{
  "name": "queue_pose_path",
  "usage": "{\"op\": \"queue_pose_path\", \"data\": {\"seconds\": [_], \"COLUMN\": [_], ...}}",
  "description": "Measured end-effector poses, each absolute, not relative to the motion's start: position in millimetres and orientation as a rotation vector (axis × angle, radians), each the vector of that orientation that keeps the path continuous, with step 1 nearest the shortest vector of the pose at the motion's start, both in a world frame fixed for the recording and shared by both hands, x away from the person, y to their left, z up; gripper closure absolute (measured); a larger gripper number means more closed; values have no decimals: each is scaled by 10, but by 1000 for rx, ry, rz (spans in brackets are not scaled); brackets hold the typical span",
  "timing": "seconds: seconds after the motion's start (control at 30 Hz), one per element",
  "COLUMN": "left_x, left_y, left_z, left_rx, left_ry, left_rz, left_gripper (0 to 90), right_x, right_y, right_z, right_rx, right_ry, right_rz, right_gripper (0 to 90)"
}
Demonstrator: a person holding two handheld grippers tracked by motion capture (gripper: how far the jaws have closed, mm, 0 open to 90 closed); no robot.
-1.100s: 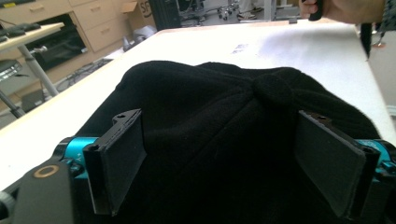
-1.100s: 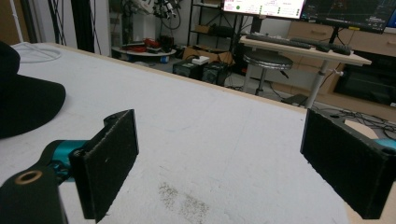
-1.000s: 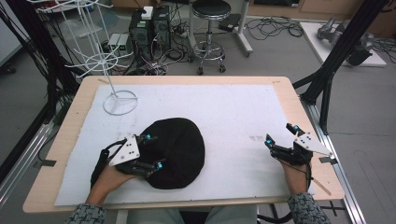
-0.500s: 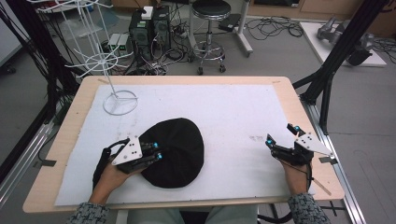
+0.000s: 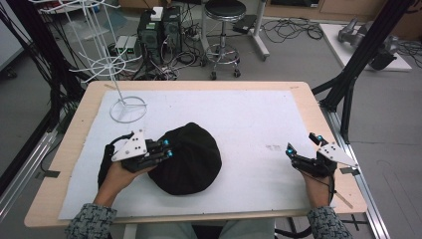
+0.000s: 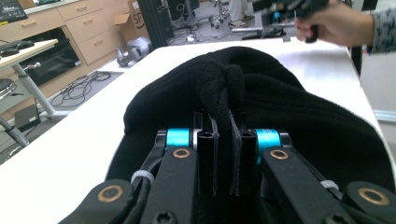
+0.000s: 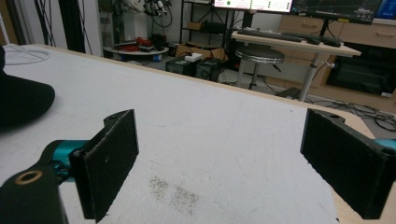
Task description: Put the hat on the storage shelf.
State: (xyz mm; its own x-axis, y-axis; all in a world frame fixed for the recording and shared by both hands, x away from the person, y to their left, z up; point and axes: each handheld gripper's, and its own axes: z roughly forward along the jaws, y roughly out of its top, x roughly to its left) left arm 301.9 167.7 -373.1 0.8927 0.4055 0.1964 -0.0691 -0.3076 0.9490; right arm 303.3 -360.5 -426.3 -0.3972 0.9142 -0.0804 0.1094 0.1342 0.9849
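The black hat (image 5: 191, 160) lies on the white mat (image 5: 249, 114) in the middle of the table (image 5: 74, 149), close to the person's side. The left gripper (image 5: 166, 152) has just been closing, and now its jaws pinch a fold of the hat's left edge tight; in the left gripper view the soft cloth bunches up between the two black jaws. So the grab looks done. The hat seems puffed up a little where it is pinched, but most of it lies on the mat, so the lift has only just begun, I think. The right gripper (image 5: 304, 149) rests far off at the right side of the table, its jaws wide apart with nothing between them. A white wire stand (image 5: 122, 107) waits at the far left of the mat. My guess is the hat should go on that stand, and that part is not done yet.
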Motion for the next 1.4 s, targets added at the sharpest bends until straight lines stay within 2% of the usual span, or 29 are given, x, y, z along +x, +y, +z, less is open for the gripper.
{"op": "queue_pose_path", "data": {"seconds": [0.13, 0.73, 1.0, 1.4], "left_x": [3109, 3272, 3391, 3510], "left_y": [1747, 2079, 2093, 2167], "left_z": [-3554, -2589, -2074, -1571], "left_rx": [1806, 1788, 1797, 1759], "left_ry": [269, 231, 158, 102], "left_rz": [461, 541, 565, 596], "left_gripper": [836, 835, 833, 832], "right_x": [3037, 3046, 3027, 2973], "right_y": [-3615, -3643, -3650, -3640], "right_z": [-4272, -4289, -4295, -4335], "right_rx": [1028, 1040, 1053, 1064], "right_ry": [1660, 1656, 1660, 1680], "right_rz": [1332, 1327, 1313, 1309], "right_gripper": [104, 104, 104, 104]}}
